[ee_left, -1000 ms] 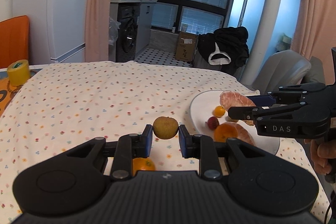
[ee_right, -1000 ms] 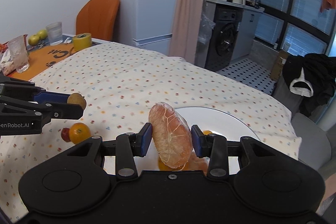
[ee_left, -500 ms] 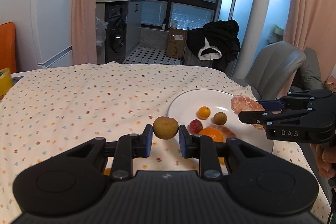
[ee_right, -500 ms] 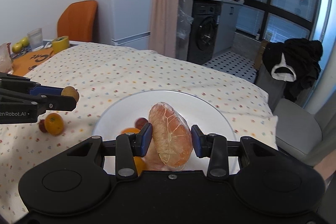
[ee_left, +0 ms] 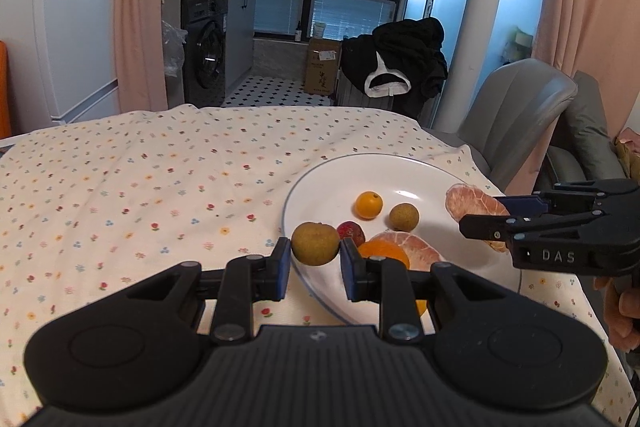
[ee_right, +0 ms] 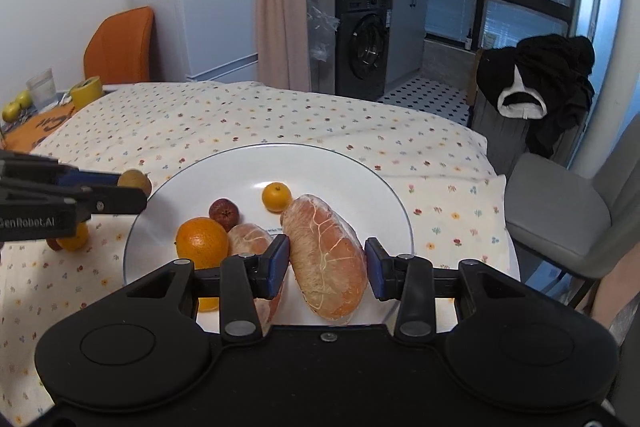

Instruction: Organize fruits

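Left gripper (ee_left: 315,258) clamping small round brownish-green fruit (ee_left: 315,243) near round white plate (ee_left: 320,183); right gripper (ee_right: 326,262) squeezing peeled pink pomelo segment (ee_right: 326,259).

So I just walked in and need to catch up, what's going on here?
A person is sorting fruit onto a white plate with two handheld claws. The left claw grips a small brown fruit at the plate's near edge. The right claw holds a peeled pomelo segment above the plate. A large orange, another segment and smaller fruits already lie there.
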The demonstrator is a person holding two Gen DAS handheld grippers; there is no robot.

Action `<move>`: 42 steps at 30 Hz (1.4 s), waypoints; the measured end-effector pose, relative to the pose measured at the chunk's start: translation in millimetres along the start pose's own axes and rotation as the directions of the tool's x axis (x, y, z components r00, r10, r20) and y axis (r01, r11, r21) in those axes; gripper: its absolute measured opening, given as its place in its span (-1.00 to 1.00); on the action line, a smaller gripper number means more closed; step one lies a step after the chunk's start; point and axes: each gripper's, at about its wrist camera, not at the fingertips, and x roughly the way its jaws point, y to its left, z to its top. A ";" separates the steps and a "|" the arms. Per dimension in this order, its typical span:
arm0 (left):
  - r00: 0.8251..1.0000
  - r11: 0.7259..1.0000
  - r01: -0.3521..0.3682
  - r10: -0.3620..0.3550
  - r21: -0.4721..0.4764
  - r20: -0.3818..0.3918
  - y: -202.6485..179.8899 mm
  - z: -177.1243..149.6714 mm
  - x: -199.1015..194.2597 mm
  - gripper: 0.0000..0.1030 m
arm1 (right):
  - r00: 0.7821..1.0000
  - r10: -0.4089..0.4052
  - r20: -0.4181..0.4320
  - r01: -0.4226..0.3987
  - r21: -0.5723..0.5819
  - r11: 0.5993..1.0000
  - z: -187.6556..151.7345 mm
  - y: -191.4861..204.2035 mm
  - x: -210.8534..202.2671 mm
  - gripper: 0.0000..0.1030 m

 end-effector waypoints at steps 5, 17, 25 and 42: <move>1.000 1.000 0.016 -0.016 -0.003 0.005 -0.7 0.4 -1.5 -0.44 | 0.999 -0.021 0.042 0.019 0.057 0.998 3.3 -12.1 -7.9 0.09; 0.999 0.999 -0.034 0.034 -0.018 0.038 14.1 -0.2 -33.9 0.16 | 0.994 0.000 0.109 -0.010 0.085 0.996 9.8 -1.7 -32.1 0.38; 0.995 0.996 -0.080 0.082 -0.039 0.059 30.1 -5.1 -59.8 0.45 | 0.993 0.028 0.116 -0.038 0.087 0.995 4.3 18.8 -41.1 0.65; 0.987 0.991 -0.119 0.125 -0.064 0.101 60.2 -23.4 -113.5 0.60 | 0.987 0.062 0.148 -0.070 0.052 0.996 -8.6 69.2 -60.3 0.96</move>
